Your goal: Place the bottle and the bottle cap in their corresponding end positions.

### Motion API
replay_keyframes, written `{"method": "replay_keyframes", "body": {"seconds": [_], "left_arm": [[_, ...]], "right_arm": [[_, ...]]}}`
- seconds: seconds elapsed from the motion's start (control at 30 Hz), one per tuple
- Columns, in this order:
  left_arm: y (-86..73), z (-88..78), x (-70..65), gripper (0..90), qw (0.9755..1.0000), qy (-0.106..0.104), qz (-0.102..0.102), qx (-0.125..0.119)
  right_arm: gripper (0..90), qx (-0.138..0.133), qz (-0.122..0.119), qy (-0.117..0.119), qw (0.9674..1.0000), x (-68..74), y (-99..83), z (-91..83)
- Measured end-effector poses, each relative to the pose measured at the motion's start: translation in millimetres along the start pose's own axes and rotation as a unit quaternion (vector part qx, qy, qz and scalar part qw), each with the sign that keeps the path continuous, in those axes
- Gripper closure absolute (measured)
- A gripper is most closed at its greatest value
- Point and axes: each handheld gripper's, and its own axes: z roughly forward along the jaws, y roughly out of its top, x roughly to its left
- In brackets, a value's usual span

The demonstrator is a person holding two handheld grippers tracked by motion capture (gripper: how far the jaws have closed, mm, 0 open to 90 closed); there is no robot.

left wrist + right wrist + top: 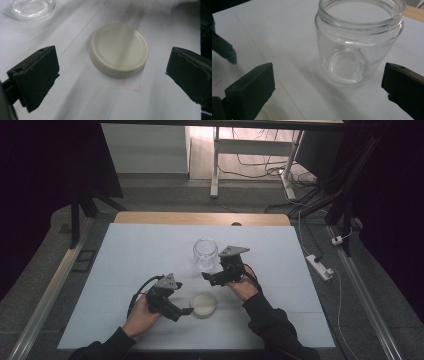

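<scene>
Left gripper (112,67) spread wide, lid (119,49) flat between fingers, ready for pinch; right gripper (329,82) spread, open jar (359,40) upright between fingers for steadying

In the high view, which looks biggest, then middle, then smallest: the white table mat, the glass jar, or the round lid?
1. The white table mat, by far the largest.
2. The glass jar and the round lid look about alike in width; the jar stands farther from the camera, so ranking these two is unsure.
</scene>
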Motion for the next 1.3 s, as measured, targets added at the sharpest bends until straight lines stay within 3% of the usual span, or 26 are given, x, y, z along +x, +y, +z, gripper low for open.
{"method": "replay_keyframes", "body": {"seconds": [0.53, 1.07, 1.3], "left_arm": [[-22.4, -31.3, -3.1, 0.0, 0.9995, 0.016, -0.020, -0.016], [-52.0, -66.8, -6.0, 0.0, 0.9971, 0.033, -0.056, -0.041], [-66.0, -81.7, -8.2, 0.0, 0.9950, 0.050, -0.072, -0.048]], "right_arm": [[0.0, -0.006, -0.019, -0.003, 0.9998, 17.9, -17.4, -38.8], [0.0, -0.010, -0.006, -0.025, 0.9996, 23.6, -48.4, -87.8], [0.0, -0.006, 0.002, -0.038, 0.9993, 24.9, -64.2, -106.1]]}}
